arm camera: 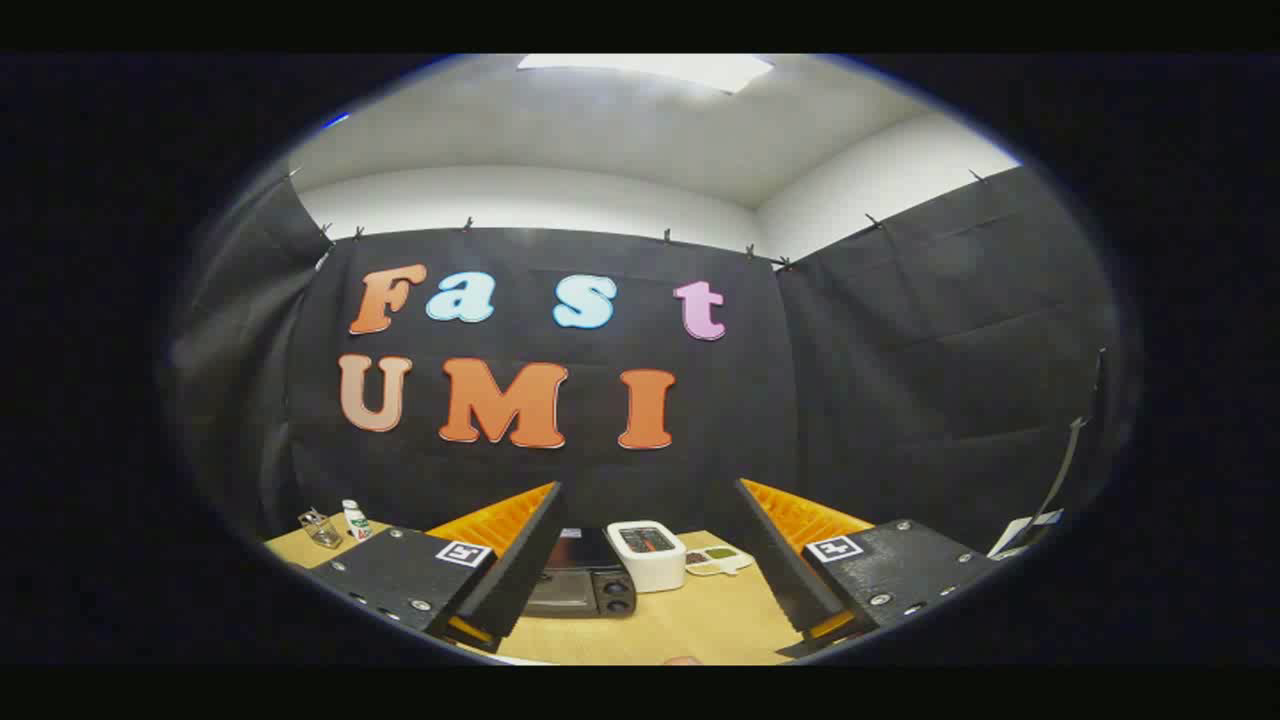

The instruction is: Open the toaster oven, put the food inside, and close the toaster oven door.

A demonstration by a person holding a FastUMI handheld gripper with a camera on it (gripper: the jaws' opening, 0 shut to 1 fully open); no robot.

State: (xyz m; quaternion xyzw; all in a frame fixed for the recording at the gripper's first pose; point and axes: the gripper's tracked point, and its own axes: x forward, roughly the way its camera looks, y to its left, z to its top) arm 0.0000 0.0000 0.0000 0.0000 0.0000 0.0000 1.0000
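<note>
Ahead, the toaster oven (pixel 585 585) sat on the far side of the wooden table (pixel 700 625), just left of a white box (pixel 648 553). The gripper (pixel 645 560) was spread wide, holding nothing. The door probably swings stiffly; its top edge looked best to hook.

Readable text: none; print on the small bottle (pixel 355 520) is too small to read.
Signs: black-and-white square marker (pixel 463 553), low in the frame, one on each side of the gripper (pixel 648 486).
Fingers: spread apart, holding nothing.
</note>
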